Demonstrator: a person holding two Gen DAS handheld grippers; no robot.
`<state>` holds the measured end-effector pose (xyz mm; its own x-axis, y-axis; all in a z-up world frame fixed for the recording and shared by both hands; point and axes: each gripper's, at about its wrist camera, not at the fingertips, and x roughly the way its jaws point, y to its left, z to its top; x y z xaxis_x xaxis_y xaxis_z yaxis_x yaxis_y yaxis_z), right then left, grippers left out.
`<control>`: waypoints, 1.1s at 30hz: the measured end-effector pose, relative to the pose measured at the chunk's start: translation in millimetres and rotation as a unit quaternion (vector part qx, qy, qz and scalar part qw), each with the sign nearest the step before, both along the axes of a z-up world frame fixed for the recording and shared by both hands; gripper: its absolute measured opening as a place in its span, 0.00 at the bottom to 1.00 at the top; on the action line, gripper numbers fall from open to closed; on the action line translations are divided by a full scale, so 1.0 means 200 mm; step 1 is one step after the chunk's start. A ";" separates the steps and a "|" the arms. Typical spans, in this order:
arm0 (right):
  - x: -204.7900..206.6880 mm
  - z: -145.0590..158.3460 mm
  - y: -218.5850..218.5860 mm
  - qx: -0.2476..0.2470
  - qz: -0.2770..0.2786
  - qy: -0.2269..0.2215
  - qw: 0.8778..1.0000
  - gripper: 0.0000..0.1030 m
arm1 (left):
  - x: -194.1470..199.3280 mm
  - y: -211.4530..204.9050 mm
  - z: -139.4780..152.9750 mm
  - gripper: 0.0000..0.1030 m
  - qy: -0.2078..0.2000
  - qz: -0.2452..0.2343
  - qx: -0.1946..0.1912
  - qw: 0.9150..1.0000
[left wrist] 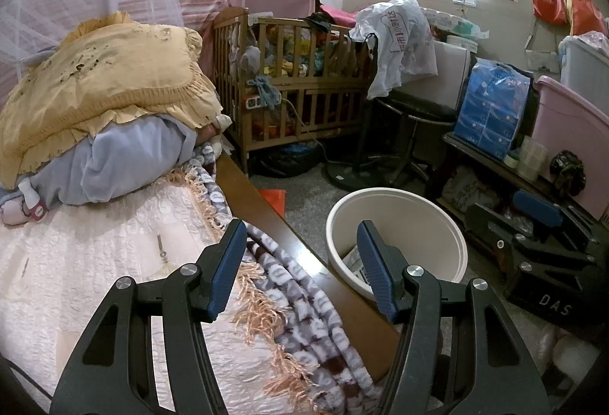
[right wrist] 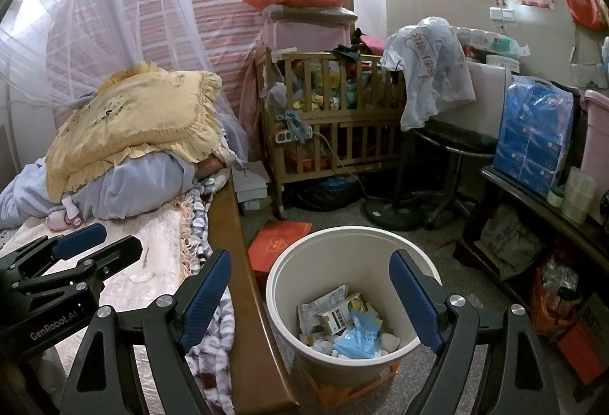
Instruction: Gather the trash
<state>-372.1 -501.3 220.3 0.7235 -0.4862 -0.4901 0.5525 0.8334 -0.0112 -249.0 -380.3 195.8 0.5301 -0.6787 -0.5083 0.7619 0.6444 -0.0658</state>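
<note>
A cream waste bin point(right wrist: 289, 263) stands on the floor beside the bed; it also shows in the left wrist view point(left wrist: 426, 213). Inside lie paper wrappers, small cartons and a blue plastic wrapper point(right wrist: 357, 335). My right gripper point(right wrist: 310, 285) is open and empty, over the bin. My left gripper point(left wrist: 300, 259) is open and empty above the bed's wooden side rail point(left wrist: 266, 209); it also shows at the left of the right wrist view point(right wrist: 99, 244). A small pale scrap point(right wrist: 142, 276) lies on the bed cover.
The bed point(left wrist: 95, 263) holds a yellow pillow point(left wrist: 110, 80) on blue bedding. A wooden crib point(right wrist: 331, 126) stands behind. A red box point(right wrist: 278, 244) lies on the floor by the bin. A black stool point(right wrist: 453, 145), a low shelf point(right wrist: 533, 202) and a blue tissue pack point(right wrist: 533, 137) stand right.
</note>
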 end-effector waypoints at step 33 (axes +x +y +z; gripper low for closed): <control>0.00 -0.03 -0.02 0.003 0.001 0.003 1.000 0.82 | 0.01 -0.01 -0.03 0.57 0.007 0.000 0.000 1.000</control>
